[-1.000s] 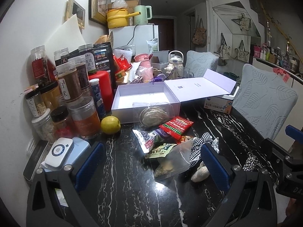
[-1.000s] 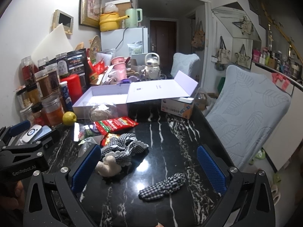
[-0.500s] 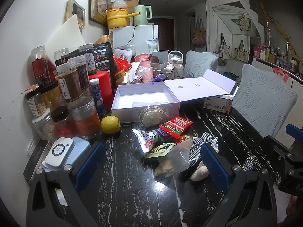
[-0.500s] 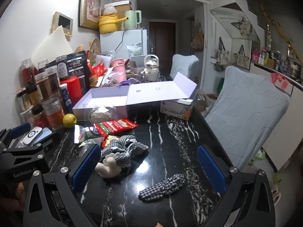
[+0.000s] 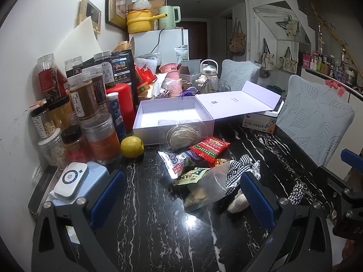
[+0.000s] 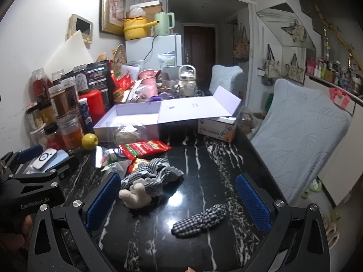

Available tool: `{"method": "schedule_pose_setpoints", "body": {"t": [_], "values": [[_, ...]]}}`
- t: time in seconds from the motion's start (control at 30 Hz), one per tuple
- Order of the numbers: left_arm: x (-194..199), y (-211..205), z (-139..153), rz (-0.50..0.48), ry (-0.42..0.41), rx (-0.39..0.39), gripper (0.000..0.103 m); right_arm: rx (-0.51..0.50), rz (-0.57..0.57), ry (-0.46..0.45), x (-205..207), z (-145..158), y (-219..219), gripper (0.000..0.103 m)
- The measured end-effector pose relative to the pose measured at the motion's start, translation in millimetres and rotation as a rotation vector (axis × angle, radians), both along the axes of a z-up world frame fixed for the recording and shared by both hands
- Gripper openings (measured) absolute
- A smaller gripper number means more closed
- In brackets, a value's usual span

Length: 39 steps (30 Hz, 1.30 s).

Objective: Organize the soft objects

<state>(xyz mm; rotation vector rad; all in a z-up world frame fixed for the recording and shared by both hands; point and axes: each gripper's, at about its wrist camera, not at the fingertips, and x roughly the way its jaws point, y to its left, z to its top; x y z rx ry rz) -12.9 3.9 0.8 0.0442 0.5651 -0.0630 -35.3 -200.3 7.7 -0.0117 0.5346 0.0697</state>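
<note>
Nothing is shifting: both the left gripper (image 5: 183, 195) and right gripper (image 6: 179, 197) are still hovering spread wide, empty; the crumpled black-and-white checked cloth (image 6: 152, 175) is lying untouched, sorting unstarted.

dim room, tabletop (image 5: 158, 215) glare, fisheye-warped edges

"GenRobot_AI" on the left claw (image 6: 34, 156) body left of the right claw, "白术" on a brown jar (image 5: 84, 99) label beyond the left claw, "GO2" on a white snack packet (image 5: 173, 162) ahead of it
</note>
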Motion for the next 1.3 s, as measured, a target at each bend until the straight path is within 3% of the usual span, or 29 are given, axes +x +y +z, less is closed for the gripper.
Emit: {"method": "schedule_pose_setpoints", "body": {"t": [0.23,0.33,0.5,0.8,0.9,1.13,1.3], "values": [[-5.9,-3.3,-9.3,-0.024,0.014,0.011,0.103,-0.014,0.005,0.004,-7.9,-6.7,0.0,0.103],[-8.4,-5.6,-17.4,-0.032,0.058,0.031,0.103,-0.013,0.003,0.010,-12.7,-12.2,-2.3,0.103],[-23.8,-2.9,-27.2,-0.022,0.061,0.056,0.103,0.007,0.027,0.068,-18.7,-27.3,-8.4,0.103],[-21.9,-3.9,-42.0,-0.045,0.094,-0.038,0.103,0.023,0.011,0.207,-10.2,-74.5,-13.5,0.103],[-15.1,-2.2,-45.9,-0.041,0.107,-0.066,0.103,0.062,0.038,0.229,-6.0,-84.7,-16.0,0.099],[3.1,11.4,-54.6,0.044,0.103,-0.096,0.103,0.133,-0.033,0.266,17.8,-96.6,-34.4,0.093],[23.8,16.5,-63.3,0.014,0.177,-0.124,0.103,0.153,-0.053,0.282,37.6,-104.2,-43.1,0.092]]}}
